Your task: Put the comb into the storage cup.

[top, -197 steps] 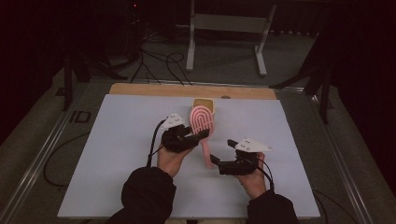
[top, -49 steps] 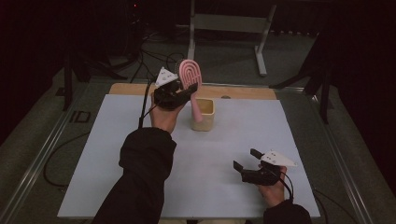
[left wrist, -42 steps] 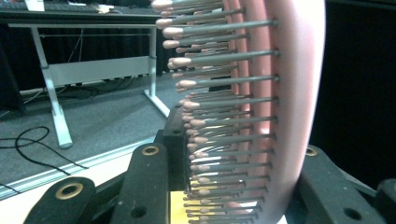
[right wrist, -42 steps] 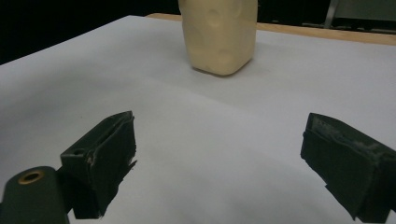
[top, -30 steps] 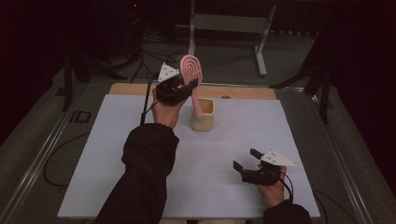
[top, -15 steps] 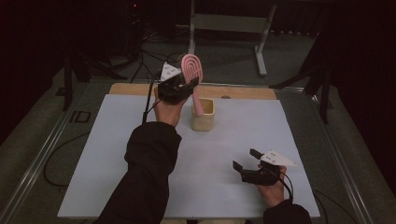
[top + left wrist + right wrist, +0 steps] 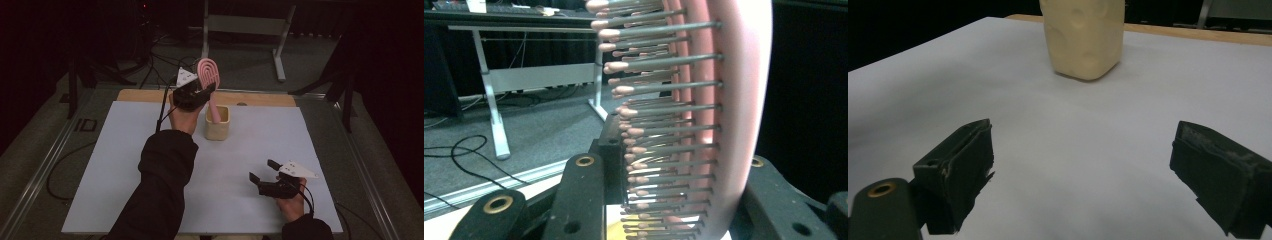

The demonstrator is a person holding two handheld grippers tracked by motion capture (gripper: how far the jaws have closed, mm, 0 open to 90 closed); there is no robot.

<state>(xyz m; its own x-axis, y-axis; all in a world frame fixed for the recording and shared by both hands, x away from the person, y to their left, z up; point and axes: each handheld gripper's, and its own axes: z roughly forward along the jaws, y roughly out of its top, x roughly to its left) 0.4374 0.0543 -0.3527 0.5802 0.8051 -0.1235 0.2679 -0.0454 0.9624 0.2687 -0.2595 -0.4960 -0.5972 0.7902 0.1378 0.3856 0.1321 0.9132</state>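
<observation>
A pink hairbrush (image 7: 208,75) stands nearly upright, bristle head up, its handle reaching down into a cream cup (image 7: 217,128) near the far middle of the white table. My left gripper (image 7: 201,92) is shut on the brush just below its head. In the left gripper view the brush's bristles and pink back (image 7: 729,125) sit between the black jaws of the left gripper (image 7: 679,200). My right gripper (image 7: 263,171) rests open near the front right of the table, nothing between its jaws. In the right gripper view the cup (image 7: 1085,37) stands ahead of the open right gripper (image 7: 1088,175).
A wooden strip (image 7: 260,99) runs along the table's far edge. Behind it on the floor stand a metal frame (image 7: 245,25) and loose cables (image 7: 150,55). The bare white tabletop (image 7: 115,165) spreads around the cup.
Since 6.6 s ago the left gripper has lifted the brush off the table to upright over the cup, and the right gripper has drawn back to the front right. Over the last second the brush drifted slightly right.
</observation>
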